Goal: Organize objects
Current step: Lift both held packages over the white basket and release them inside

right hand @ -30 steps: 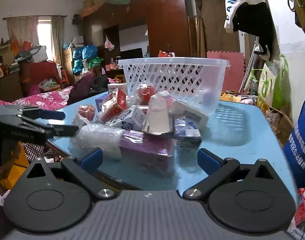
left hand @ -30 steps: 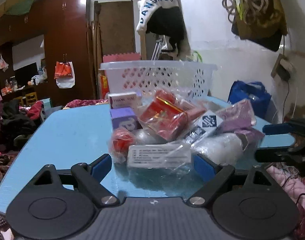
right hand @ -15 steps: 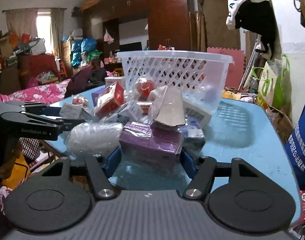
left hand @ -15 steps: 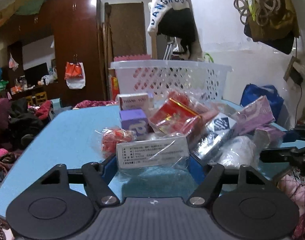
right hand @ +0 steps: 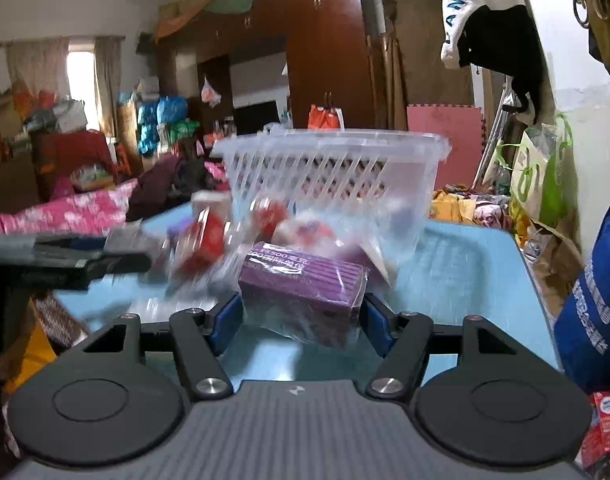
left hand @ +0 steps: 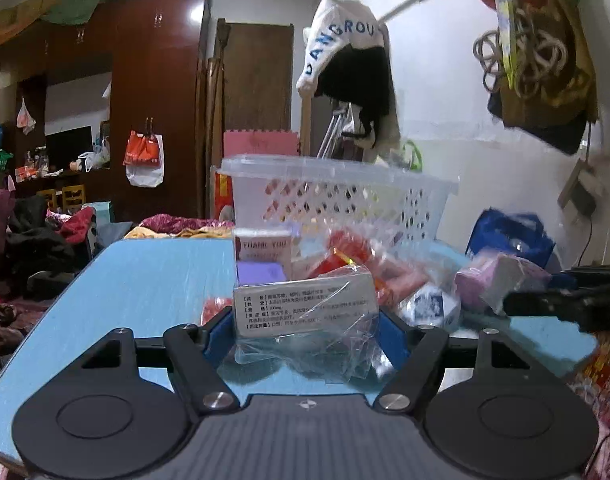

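The left gripper [left hand: 305,320] is clamped on a white box [left hand: 305,306] in clear wrap, above the blue table [left hand: 145,280]. The right gripper [right hand: 301,316] is clamped on a purple box [right hand: 301,280], also wrapped. The basket [left hand: 337,192] stands at 12 o'clock of both, with a blurred heap of packets [left hand: 369,264] between, crowding the way.

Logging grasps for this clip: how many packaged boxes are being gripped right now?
2. The left hand-held gripper clamps the white labelled box; the right hand-held gripper clamps the purple box.
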Available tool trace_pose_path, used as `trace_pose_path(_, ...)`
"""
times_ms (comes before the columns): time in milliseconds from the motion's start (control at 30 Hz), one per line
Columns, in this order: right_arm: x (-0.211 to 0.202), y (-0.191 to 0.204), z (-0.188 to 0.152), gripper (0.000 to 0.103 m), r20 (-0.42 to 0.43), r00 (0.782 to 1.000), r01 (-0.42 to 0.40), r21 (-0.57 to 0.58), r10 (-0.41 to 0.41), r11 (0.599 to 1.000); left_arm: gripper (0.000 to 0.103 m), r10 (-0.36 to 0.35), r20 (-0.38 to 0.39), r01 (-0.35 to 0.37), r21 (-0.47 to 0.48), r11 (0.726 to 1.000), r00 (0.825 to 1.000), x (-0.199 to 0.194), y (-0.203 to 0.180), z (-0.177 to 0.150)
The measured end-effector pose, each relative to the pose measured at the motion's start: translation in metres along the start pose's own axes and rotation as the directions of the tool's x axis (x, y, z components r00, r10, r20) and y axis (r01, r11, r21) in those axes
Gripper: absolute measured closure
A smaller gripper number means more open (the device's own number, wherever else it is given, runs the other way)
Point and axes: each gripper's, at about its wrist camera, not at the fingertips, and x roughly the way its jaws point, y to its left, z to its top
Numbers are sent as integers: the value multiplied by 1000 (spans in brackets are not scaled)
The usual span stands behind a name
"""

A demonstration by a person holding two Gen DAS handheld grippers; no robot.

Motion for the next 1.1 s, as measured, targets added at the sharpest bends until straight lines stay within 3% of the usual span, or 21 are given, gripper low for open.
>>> trace_pose_path(167,31,-9,10,36,-66,998,9,-16,-10,1000,27,-15,-13,15,-30,999,1000,11,8,17)
trace_pose_path(500,18,-6,87,36,50,998,30,-59,-27,998,27,-42,23,42,-34,999,999,35,15,103)
trace_pose_path(633,50,-11,122,36,29,999,28,-53,-27,998,27,-33,-13,33,-23,999,999,68,8,139)
trace_pose_path(733,79,-11,129,36,-17,998,57,-64,-58,996,27,-18,-67,16,-30,999,998,101,7,156)
trace_pose_path(933,104,-11,125,35,-67,995,72,-74,-77,995,27,13,-153,-18,-30,999,988,144,10,156)
trace_pose_path(1000,102,-9,125,31,-50,995,81,-94,-86,992,25,12,-147,-15,-22,1000,989,150,10,157)
trace_pose_path(1033,102,-8,125,16,-52,995,79,-102,-85,992,21,27,-142,-30,-15,999,990,151,9,157)
trace_pose_path(1100,95,-7,127,2,-31,993,112,-107,-116,988,3,57,-144,-60,-15,998,988,152,11,155)
